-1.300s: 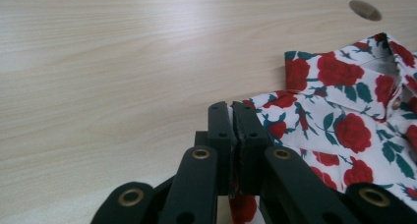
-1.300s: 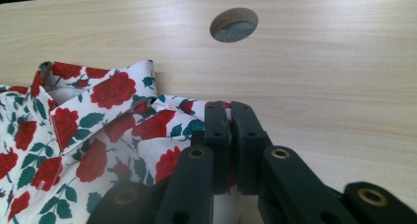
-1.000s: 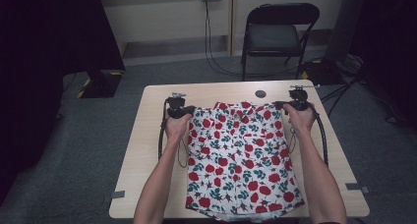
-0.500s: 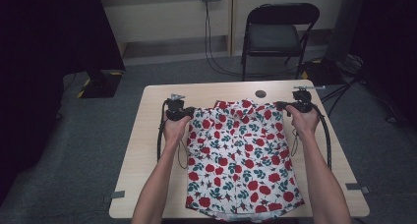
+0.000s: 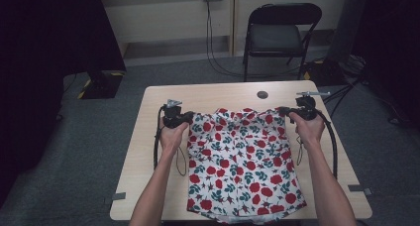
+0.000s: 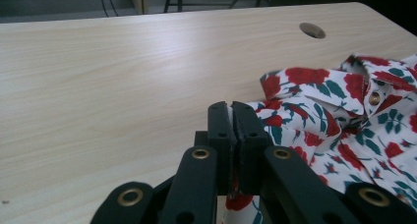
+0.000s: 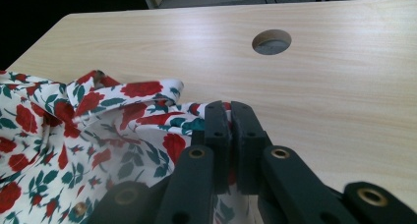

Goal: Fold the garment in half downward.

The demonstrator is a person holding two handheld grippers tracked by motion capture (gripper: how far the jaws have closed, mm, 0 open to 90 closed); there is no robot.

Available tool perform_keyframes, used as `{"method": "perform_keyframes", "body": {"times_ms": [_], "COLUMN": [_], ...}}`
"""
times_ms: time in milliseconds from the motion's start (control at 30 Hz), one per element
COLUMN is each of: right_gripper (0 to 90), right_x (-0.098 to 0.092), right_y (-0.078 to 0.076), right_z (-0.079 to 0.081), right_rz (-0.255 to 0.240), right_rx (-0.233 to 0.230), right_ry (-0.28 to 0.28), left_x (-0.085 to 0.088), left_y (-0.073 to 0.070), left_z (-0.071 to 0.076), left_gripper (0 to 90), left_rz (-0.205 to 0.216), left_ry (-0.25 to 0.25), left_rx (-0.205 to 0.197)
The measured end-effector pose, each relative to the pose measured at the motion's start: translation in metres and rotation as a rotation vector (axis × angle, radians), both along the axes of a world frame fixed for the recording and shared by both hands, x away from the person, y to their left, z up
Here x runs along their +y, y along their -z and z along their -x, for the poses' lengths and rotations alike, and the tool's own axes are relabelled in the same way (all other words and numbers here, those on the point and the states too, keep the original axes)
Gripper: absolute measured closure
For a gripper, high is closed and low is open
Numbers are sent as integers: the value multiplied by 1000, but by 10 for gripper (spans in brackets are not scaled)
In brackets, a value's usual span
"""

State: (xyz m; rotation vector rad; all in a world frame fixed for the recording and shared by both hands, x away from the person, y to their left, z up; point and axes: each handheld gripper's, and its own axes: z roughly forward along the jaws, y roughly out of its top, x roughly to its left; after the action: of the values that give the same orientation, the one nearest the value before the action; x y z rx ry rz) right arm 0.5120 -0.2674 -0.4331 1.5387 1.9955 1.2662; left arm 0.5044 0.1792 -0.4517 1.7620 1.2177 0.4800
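Pale wooden table [image 5: 148, 151], bare strips left and right of the floral shirt [image 5: 242, 161], open wood beyond its collar, left gripper [image 5: 174, 118] clamped on its left shoulder, right gripper [image 5: 301, 110] clamped on its right shoulder

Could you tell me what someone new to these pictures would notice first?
The white shirt printed with red roses and green leaves stands out, spread flat over the middle of the pale wooden table. A left gripper and a right gripper are each shut on one of its far corners. Beyond the table, a black folding chair stands on the grey floor.
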Motion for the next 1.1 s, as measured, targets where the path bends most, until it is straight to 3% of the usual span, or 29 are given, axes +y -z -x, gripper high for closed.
{"method": "perform_keyframes", "body": {"times_ms": [433, 800, 1100], "right_gripper": [872, 872, 872], "right_x": [6, 8, 14], "right_y": [-4, 2, 3], "right_z": [28, 54, 79], "right_rz": [27, 84, 125], "right_rx": [-22, -7, -3], "right_ry": [-46, -83, -124], "left_x": [-8, -12, -6], "left_y": [-7, 1, 6], "left_z": [30, 57, 74], "left_gripper": [879, 879, 879], "left_rz": [-5, -32, -30], "left_ry": [64, 99, 123], "left_rx": [-25, -43, -38]}}
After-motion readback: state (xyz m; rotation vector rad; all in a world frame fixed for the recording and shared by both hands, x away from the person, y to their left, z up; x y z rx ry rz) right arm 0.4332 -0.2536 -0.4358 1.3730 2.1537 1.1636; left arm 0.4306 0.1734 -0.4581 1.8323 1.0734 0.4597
